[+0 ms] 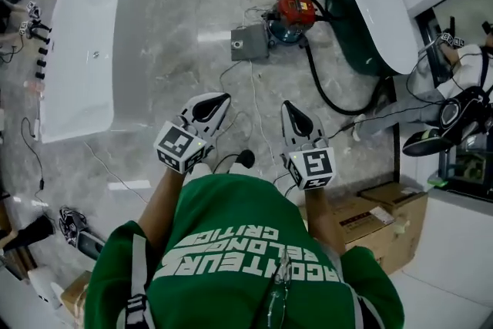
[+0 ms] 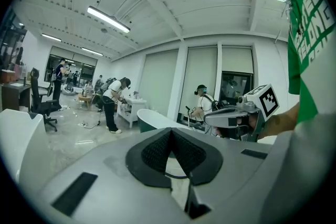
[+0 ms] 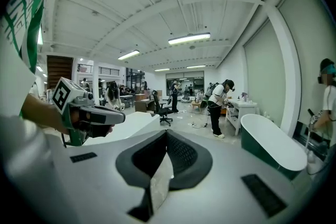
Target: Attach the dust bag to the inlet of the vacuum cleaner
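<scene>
Grey left gripper (image 1: 218, 99): jaws were pressed together, holding nothing.
Grey right gripper (image 1: 290, 107): jaws were pressed together, empty.

White print on the green shirt (image 1: 239, 258) runs upside down in the head view; one line reads "BELONG", the others are too unclear.

vacuum cleaner (image 1: 293, 14) inlet too small to tell, cardboard box (image 1: 389, 226) partly behind the person's arm (image 1: 323, 218)
</scene>
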Tool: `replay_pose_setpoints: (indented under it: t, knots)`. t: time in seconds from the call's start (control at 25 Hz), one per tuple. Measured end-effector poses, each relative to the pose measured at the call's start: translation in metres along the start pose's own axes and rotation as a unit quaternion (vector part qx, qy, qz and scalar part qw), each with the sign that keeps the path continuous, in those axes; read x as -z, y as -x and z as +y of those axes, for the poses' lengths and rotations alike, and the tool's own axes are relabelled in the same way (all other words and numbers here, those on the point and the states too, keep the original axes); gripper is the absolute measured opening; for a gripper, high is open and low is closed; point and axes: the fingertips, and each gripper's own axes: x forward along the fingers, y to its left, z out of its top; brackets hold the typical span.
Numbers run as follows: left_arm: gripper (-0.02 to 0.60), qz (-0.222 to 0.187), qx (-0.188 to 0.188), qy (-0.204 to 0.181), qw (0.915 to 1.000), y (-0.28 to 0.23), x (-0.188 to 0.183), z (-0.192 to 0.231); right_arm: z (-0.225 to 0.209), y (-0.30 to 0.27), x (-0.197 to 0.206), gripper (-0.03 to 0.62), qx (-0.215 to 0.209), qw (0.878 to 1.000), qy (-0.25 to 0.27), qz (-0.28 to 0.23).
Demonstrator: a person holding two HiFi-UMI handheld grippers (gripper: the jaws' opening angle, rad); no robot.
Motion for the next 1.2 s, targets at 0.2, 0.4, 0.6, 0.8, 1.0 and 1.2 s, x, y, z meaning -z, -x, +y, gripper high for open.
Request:
replay_pose_setpoints:
  t: [0.2,0.4,0.6,0.8,1.0,1.2]
  knots:
    - [0.002,-0.007,-0.012,0.008,0.9999,-0.012,-0.001,-0.014,-0.009,-0.003,0.003,0.008,-0.026,1.000,0.013,0.007]
    - [0.002,-0.011,-0.017,0.028,0.9994,-0.026,0.010,-0.010,-0.022,-0.023,0.011,0.008,-0.031,0.999,0.017,0.020]
    - [0.002,-0.016,-0.012,0.041,0.9990,-0.031,0.008,0.017,-0.025,-0.057,0.005,0.008,-0.028,0.999,0.018,0.029]
    - [0.002,-0.024,0.008,0.042,0.9988,-0.039,0.008,0.077,-0.021,-0.111,-0.004,0.008,-0.007,0.999,0.023,0.037]
    - [0.002,-0.019,0.034,0.033,0.9987,-0.051,-0.008,0.163,-0.019,-0.183,-0.026,0.008,0.022,0.999,0.008,0.046]
    - [0.002,-0.010,0.062,0.024,0.9977,-0.045,-0.020,0.236,-0.002,-0.246,-0.045,0.008,0.045,0.998,0.000,0.052]
